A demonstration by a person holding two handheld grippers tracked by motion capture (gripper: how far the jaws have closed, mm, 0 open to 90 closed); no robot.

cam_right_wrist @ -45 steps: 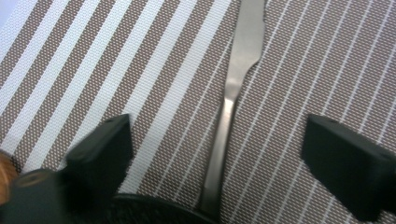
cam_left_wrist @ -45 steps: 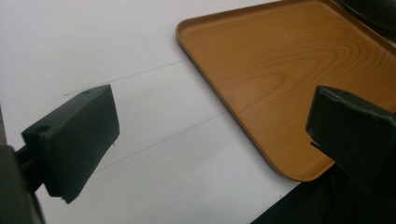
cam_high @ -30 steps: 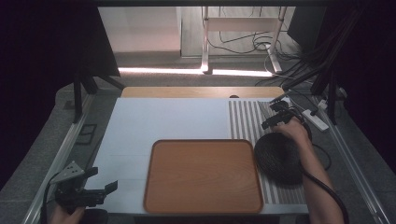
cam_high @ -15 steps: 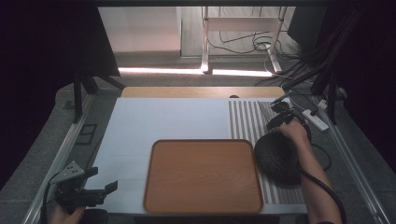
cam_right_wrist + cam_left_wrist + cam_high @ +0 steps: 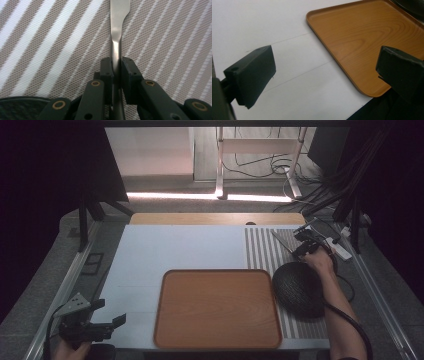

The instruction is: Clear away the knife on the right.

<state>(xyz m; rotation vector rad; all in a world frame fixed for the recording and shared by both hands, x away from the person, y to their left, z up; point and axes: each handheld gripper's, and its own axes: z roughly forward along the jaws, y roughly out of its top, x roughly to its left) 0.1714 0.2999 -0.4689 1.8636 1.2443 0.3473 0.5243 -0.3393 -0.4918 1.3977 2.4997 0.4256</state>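
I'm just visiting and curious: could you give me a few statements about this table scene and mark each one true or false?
1. The right gripper is clamped on a metal utensil handle. True; its jaws have just been closing onto it.
2. The utensil lies on the wooden tray. False: it lies on the striped mat; the tray holds nothing.
3. The left gripper holds the tray's edge. False: its jaws stand wide open above the white table, nothing between them.
4. A dark round bowl sits right of the tray. True.
5. The bowl is stacked on the tray. False: it rests on the mat beside it.
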